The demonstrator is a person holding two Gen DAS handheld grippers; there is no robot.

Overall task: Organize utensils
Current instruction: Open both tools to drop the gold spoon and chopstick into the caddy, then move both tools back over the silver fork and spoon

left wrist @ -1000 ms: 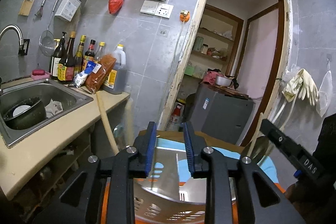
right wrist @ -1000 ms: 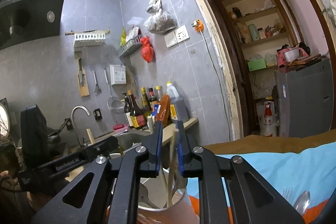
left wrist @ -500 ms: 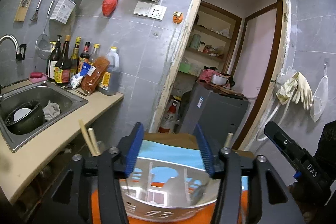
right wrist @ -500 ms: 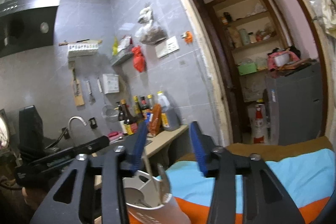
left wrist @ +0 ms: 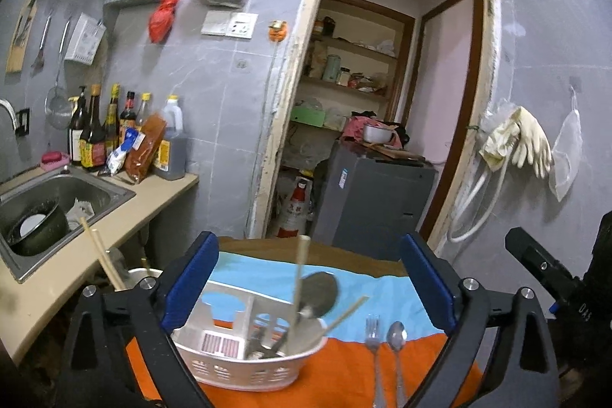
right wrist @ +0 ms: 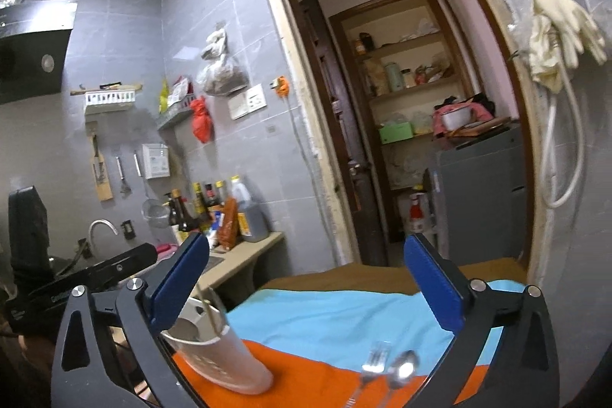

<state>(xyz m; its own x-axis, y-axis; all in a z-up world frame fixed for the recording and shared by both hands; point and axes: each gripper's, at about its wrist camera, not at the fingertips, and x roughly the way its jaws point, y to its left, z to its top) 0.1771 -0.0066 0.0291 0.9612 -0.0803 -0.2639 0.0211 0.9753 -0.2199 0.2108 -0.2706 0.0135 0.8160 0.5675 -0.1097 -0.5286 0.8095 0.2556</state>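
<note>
A white slotted basket (left wrist: 244, 362) stands on the orange and blue cloth (left wrist: 344, 366) and holds a ladle (left wrist: 317, 295), chopsticks (left wrist: 298, 278) and other utensils. My left gripper (left wrist: 310, 285) is open and empty above it. A fork (left wrist: 373, 339) and a spoon (left wrist: 396, 335) lie on the cloth to the right. In the right wrist view a white utensil cup (right wrist: 214, 350) stands at the left, and the fork (right wrist: 373, 362) and spoon (right wrist: 403, 369) lie ahead. My right gripper (right wrist: 306, 289) is open and empty above the cloth (right wrist: 325, 320).
A counter with a steel sink (left wrist: 57, 190) and several bottles (left wrist: 111, 132) runs along the left. A doorway (left wrist: 382, 109) with a grey appliance (left wrist: 375, 201) lies ahead. Two more chopsticks (left wrist: 103, 259) stick up at the left, beside the basket.
Both grippers have opened wide and pulled back. The left one has let go of the utensil over the basket; the right one has let go of the chopsticks in the cup.
</note>
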